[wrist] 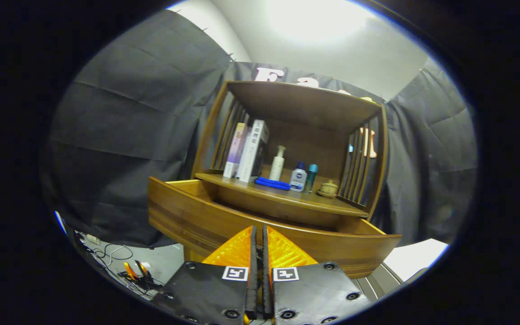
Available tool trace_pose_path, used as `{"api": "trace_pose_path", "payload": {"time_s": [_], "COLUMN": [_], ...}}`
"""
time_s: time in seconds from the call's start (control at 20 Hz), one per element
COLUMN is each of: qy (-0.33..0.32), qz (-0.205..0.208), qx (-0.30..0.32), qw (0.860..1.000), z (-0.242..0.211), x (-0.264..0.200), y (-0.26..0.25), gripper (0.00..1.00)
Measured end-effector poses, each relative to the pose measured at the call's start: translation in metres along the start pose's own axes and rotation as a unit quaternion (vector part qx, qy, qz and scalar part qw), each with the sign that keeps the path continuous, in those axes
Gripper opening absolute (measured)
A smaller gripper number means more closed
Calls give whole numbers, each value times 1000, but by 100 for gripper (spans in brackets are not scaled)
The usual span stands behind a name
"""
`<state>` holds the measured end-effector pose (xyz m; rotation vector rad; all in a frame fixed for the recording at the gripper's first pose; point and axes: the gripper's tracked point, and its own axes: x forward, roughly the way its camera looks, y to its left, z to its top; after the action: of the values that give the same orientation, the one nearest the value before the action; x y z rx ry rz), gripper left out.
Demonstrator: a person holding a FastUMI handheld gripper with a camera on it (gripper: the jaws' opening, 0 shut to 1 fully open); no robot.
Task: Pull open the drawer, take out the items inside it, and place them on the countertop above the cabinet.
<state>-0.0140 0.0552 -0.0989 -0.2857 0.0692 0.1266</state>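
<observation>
Fingers (258,234) closed before open drawer (224,221).

Black cloth (120,135) hangs all around me as the walls, with soft folds in it. More of it (431,158) hangs on the other side. Above the cloth the wall (377,58) is white, and a big bright light (314,18) shines up there. A brown wooden cabinet (287,104) with thin bars in its sides stands against the cloth. The floor (160,259) is grey. Thin wires (111,255) lie on it beside the cabinet.
</observation>
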Motion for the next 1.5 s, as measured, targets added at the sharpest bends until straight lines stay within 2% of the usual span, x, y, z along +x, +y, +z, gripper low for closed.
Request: {"api": "trace_pose_path", "payload": {"time_s": [0.1, 0.25, 0.55, 0.7, 0.8, 1.05, 1.1, 1.5], "qy": [37, 65, 102, 127, 141, 136, 142, 148], "qz": [19, 27, 1, -5, 7, -1, -2, 30], "qx": [39, 69, 83, 92, 104, 119, 134, 119], "qw": [998, 995, 991, 988, 984, 984, 981, 981], "z": [-11, -17, -50, -63, -70, -68, -68, -66], "x": [-3, 7, 28, 38, 41, 37, 40, 4], "y": [10, 5, -17, -16, -9, -11, -10, 9], "gripper": [8, 28, 64, 64, 64, 35, 24, 24]}}
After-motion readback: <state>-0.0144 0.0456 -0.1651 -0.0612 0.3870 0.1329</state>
